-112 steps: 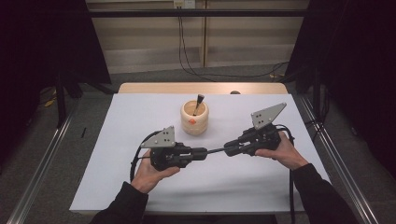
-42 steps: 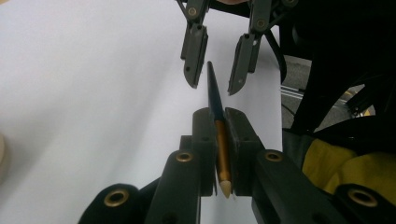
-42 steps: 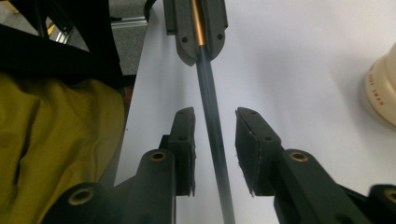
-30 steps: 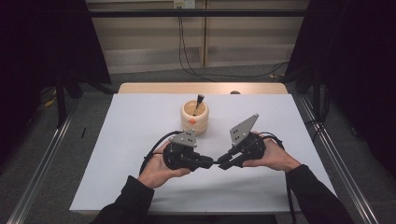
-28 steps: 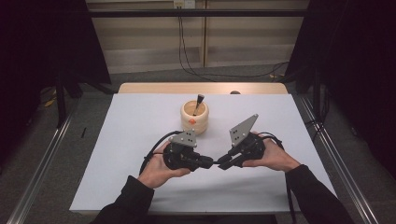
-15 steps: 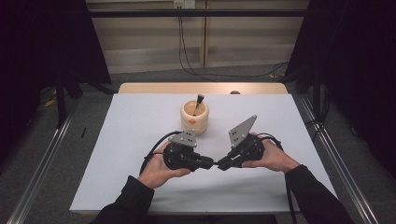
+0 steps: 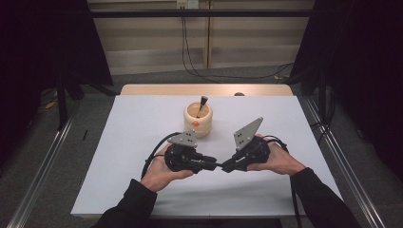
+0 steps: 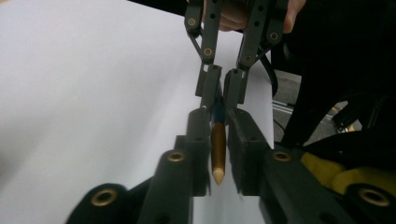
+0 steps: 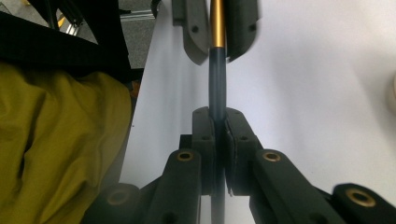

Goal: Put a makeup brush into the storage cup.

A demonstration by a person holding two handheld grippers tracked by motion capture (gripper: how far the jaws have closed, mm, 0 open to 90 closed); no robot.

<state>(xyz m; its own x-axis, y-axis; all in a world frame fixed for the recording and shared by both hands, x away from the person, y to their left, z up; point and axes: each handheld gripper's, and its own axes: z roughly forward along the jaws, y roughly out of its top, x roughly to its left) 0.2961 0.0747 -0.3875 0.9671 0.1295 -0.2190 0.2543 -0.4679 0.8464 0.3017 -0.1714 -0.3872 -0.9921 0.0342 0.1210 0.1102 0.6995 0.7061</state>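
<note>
White sheet [image 7: 119,156] covers wooden table [image 7: 204,89]; grey floor, dark curtains around.

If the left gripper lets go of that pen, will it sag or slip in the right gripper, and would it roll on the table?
The pen spans straight between the right gripper and left gripper, so it is probably stiff and will not sag. Its smooth gold section looks slippery; held at one end, it could pivot. Being round and slim, it would likely roll on the white table.

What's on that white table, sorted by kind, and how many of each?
Hand-held tool: 2, left and right
Pen: 2, one between the tools, one in the holder
Wooden holder: 1
Total: 5
</note>
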